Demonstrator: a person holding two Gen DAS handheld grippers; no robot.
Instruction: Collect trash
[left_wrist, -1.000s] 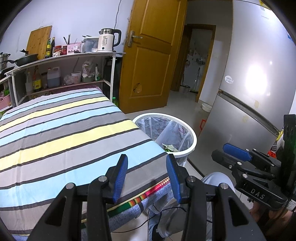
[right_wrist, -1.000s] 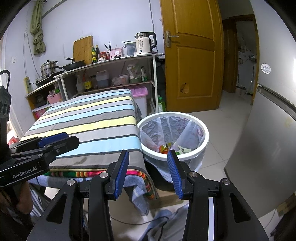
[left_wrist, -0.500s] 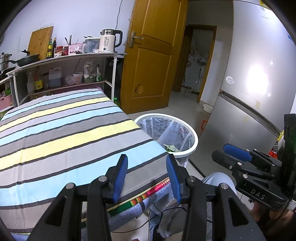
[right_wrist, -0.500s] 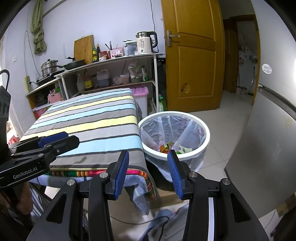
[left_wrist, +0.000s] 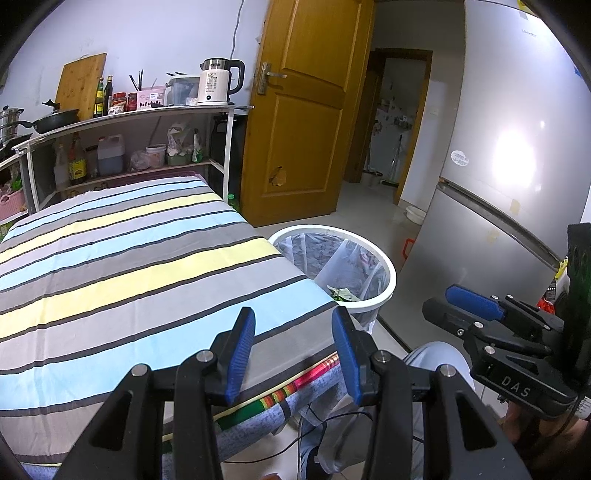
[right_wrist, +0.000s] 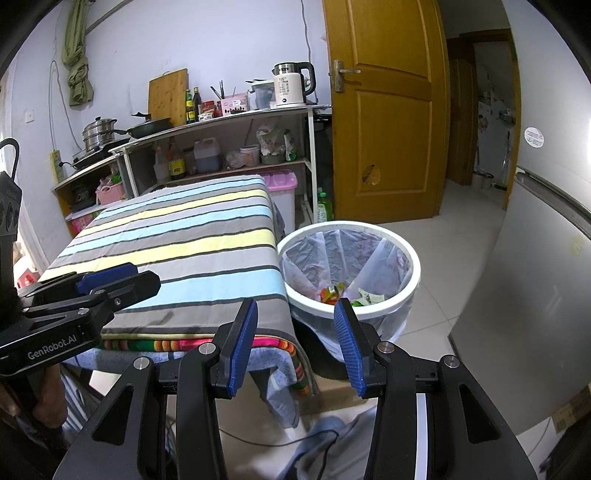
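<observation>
Right wrist view: our right gripper and left gripper both released, holding nothing; bin just ahead beside table, wrappers inside, presumably within easy dropping reach.

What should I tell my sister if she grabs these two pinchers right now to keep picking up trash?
Left gripper: jaws open, holding nothing, above the near corner of the striped table.
Right gripper: jaws open, holding nothing, facing the white bin on the floor at the table's corner.
Done: several wrappers lie at the bottom of the lined bin.
Left: no trash shows on the tabletop in either view; check elsewhere before stopping.
</observation>
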